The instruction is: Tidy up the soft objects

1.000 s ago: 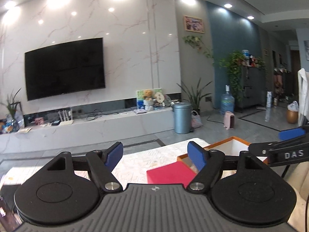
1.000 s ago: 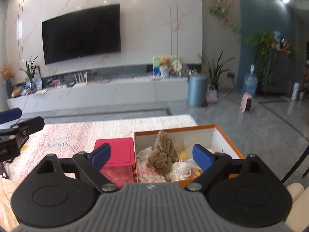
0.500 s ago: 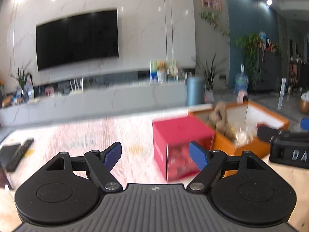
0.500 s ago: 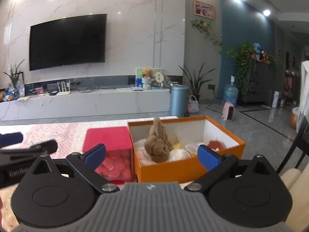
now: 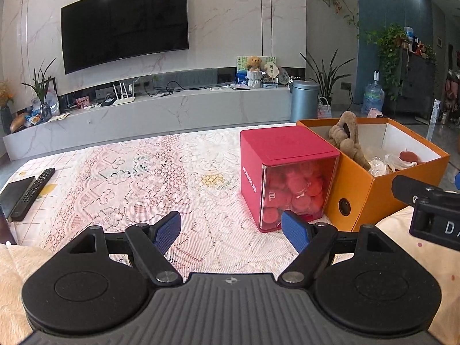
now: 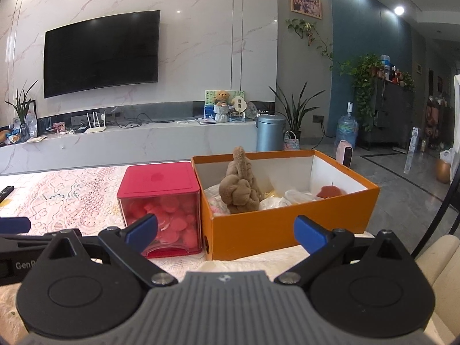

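Inside the orange box (image 6: 276, 227) slumps a knotted brown plush (image 6: 240, 191) — both grippers' jaws spread, empty.

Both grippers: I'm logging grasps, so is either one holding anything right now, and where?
Nothing is held. The left gripper and right gripper are both open and empty, short of the orange box.

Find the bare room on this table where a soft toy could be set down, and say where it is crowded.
The lace cloth is bare between the remote at the left edge and the red box. The right side is crowded: the red box stands against the orange box, which already holds a brown plush and bags.
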`<state>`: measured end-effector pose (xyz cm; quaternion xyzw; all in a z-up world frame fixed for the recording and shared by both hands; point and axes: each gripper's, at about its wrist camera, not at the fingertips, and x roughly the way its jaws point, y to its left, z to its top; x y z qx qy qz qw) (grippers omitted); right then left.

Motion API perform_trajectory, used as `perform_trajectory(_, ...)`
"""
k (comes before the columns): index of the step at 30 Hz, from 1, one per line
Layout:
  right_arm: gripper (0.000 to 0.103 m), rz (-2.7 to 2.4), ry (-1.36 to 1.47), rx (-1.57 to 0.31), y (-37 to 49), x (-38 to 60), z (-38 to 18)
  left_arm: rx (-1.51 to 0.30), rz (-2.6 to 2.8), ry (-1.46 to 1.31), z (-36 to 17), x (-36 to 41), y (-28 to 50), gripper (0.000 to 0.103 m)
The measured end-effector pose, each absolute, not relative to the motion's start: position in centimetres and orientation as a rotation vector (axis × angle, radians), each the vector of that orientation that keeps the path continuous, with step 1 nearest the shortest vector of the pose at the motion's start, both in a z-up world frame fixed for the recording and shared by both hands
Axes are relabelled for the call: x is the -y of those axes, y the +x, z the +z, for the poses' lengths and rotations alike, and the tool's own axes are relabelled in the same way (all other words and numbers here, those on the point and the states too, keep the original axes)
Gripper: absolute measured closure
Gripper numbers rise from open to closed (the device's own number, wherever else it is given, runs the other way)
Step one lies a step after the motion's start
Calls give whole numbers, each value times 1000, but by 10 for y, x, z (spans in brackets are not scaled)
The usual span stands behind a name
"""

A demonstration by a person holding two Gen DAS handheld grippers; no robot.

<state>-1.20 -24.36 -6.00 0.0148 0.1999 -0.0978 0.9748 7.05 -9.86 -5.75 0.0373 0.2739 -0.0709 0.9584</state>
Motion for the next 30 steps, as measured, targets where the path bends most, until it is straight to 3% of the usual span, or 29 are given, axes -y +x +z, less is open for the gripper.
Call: perform_trajectory(30,4,-196,48,-392,-14,246,-59,-543,-138,82,-52,96,68,10)
